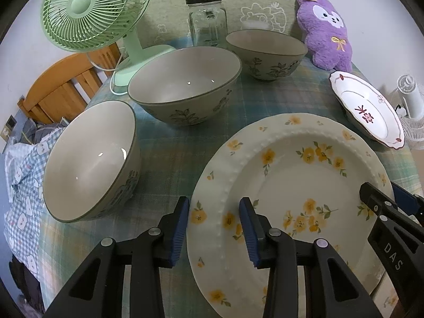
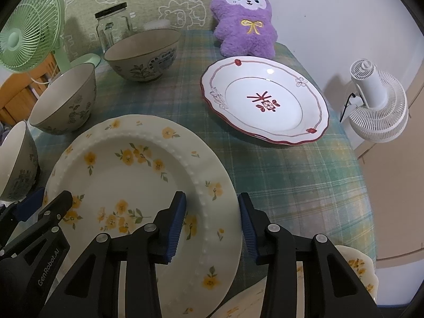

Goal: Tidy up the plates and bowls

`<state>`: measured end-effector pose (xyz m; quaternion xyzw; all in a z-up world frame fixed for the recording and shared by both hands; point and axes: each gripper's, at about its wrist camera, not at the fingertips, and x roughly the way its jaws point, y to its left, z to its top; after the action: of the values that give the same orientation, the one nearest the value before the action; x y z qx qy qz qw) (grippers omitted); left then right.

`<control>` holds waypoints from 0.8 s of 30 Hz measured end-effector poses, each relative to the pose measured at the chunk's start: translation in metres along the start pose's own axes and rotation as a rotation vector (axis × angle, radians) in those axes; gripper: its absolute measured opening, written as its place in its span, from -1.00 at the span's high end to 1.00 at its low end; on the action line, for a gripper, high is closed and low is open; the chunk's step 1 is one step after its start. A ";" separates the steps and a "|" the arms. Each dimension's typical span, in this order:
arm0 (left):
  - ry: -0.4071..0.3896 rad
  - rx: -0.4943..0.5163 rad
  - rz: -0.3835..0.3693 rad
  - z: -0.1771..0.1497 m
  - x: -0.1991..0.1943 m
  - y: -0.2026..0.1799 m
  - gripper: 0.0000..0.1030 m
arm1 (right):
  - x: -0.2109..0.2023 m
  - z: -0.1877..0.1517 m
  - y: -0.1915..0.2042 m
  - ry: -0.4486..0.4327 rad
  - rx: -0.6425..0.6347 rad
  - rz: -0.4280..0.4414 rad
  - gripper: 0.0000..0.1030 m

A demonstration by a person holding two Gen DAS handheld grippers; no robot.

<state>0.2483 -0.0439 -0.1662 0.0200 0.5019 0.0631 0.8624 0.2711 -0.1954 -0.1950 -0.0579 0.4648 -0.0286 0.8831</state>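
A large cream plate with yellow flowers (image 1: 291, 185) (image 2: 137, 185) lies at the near edge of the plaid table (image 2: 291, 185). My left gripper (image 1: 216, 212) (image 2: 47, 201) straddles its left rim, one pad against the outer edge and one inside the beaded ring. On the opposite rim my right gripper (image 2: 212, 212) (image 1: 388, 196) holds the same way. Another yellow-flower plate (image 2: 357, 270) peeks out from beneath. Three grey floral bowls (image 1: 87, 164) (image 1: 182, 79) (image 1: 265, 50) stand to the left and behind. A red-trimmed white plate (image 2: 265, 103) (image 1: 368, 106) lies at the back right.
A green desk fan (image 1: 90, 8), a glass jar (image 1: 206, 21) and a purple plush toy (image 1: 326, 31) line the back of the table. A white fan (image 2: 376, 100) stands off the right edge. A wooden chair (image 1: 61, 87) and checked cloth (image 1: 23, 185) lie to the left.
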 end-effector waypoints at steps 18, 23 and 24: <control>-0.032 -0.001 -0.007 0.002 -0.031 -0.002 0.26 | -0.026 -0.001 -0.009 -0.021 0.030 0.006 0.14; -0.039 0.012 -0.012 0.000 -0.042 -0.009 0.26 | -0.036 -0.001 -0.017 -0.033 0.041 0.003 0.14; -0.037 0.012 -0.013 0.001 -0.043 -0.010 0.26 | -0.039 -0.002 -0.019 -0.035 0.040 0.003 0.14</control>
<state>0.2285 -0.0592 -0.1294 0.0232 0.4863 0.0541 0.8718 0.2480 -0.2103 -0.1620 -0.0401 0.4485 -0.0357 0.8922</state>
